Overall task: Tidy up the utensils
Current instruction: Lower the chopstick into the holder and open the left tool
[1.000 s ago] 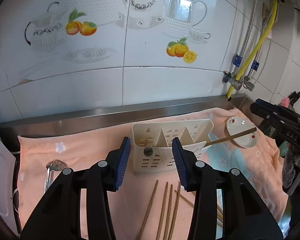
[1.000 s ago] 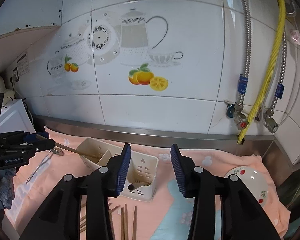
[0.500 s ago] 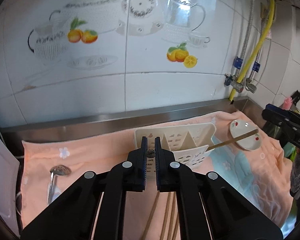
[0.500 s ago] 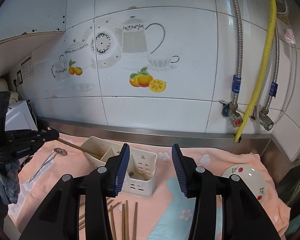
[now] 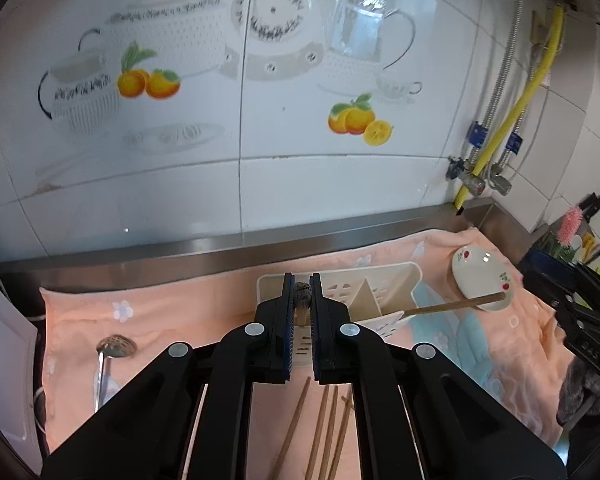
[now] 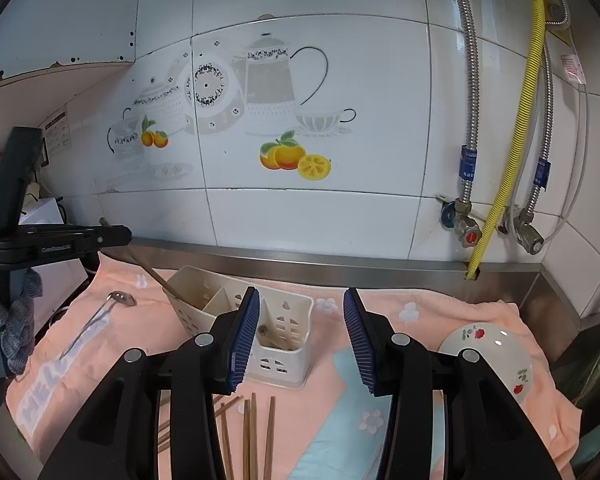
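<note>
The left tongs (image 5: 301,286) are drawn together with only a narrow slit between the pads. The right wrist view shows them well to the left of the white utensil holder (image 6: 284,360), clear of it and clamped on nothing. Through that slit a grey knob-ended utensil (image 6: 265,330) is visible; it stands in the holder's right-hand compartment, untouched. The right tongs (image 6: 302,300) stand apart, nothing between the blue pads, hanging in front of the holder. The holder sits on a peach towel (image 5: 172,320) spread over the steel desk, close to the tiled wall. One wooden chopstick (image 5: 452,305) leans out of the holder's left end, its free tip raised toward the camera side. Several loose chopsticks (image 6: 252,432) lie flat on the towel just in front of the holder. A slotted metal spoon (image 5: 116,346) lies on the towel well to the holder's left. A small flowered dish (image 6: 496,348) rests on the towel to the holder's right.
</note>
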